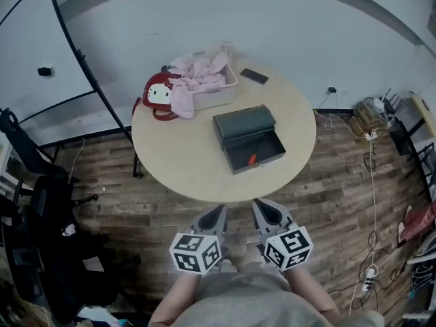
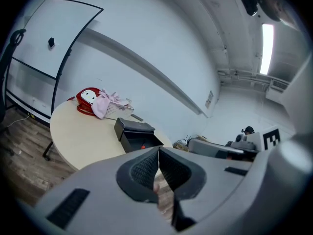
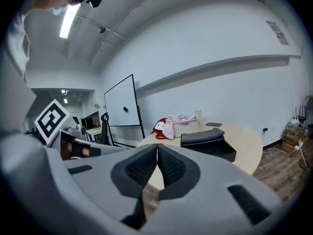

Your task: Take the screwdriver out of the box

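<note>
An open dark metal box point(image 1: 249, 140) stands on the round beige table point(image 1: 184, 162), its lid raised toward the far side. A screwdriver with an orange handle point(image 1: 251, 159) lies inside it, seen as an orange spot point(image 2: 143, 147) in the left gripper view. Both grippers hover off the table's near edge, above the wooden floor. My left gripper point(image 1: 221, 208) is shut and empty, as is my right gripper point(image 1: 257, 203). The box point(image 3: 207, 144) lies ahead of the right gripper's closed jaws point(image 3: 157, 147).
At the table's far side stand a white basket with pink cloth point(image 1: 203, 82), a red bag point(image 1: 158, 95), a dark phone point(image 1: 254, 76) and a white cup point(image 1: 227, 48). A whiteboard stand point(image 1: 82, 67) is at left, chairs point(image 1: 41, 203) lower left, cables point(image 1: 372, 142) at right.
</note>
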{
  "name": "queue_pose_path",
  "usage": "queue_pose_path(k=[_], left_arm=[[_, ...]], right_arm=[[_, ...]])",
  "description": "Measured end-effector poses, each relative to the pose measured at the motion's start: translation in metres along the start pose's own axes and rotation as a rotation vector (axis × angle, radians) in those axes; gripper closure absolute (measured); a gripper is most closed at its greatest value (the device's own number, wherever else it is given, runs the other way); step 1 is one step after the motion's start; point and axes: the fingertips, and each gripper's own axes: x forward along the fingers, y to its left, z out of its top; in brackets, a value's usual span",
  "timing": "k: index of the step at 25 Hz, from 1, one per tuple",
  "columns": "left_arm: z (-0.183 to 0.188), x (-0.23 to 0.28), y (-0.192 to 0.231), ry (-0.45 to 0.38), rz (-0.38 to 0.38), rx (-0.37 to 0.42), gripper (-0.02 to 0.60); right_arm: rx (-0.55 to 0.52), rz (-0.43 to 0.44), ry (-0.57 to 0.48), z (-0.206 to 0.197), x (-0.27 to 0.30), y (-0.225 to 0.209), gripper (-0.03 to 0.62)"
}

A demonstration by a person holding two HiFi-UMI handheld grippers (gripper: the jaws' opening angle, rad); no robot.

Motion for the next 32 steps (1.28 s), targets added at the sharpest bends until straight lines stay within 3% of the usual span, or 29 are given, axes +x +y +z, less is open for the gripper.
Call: queue_pose_path(k=[14,26,32], left_arm=[[0.019,0.068,0.013,0.013,-0.005,-0.010,0.577],[0.060,0.161,0.016,-0.026,0.086,-0.043,0.577],[0.067,0.202,0.018,-0.002,0.126,-0.025,0.577]], right_arm=[[0.004,-0.006,-0.007,0.017,0.039,-0.056,0.594],[-0.052,0.064,-0.013,0.063,0.084,-0.148,0.594],[-0.056,0.109,-0.018,0.074,0.105,-0.184,0.594]])
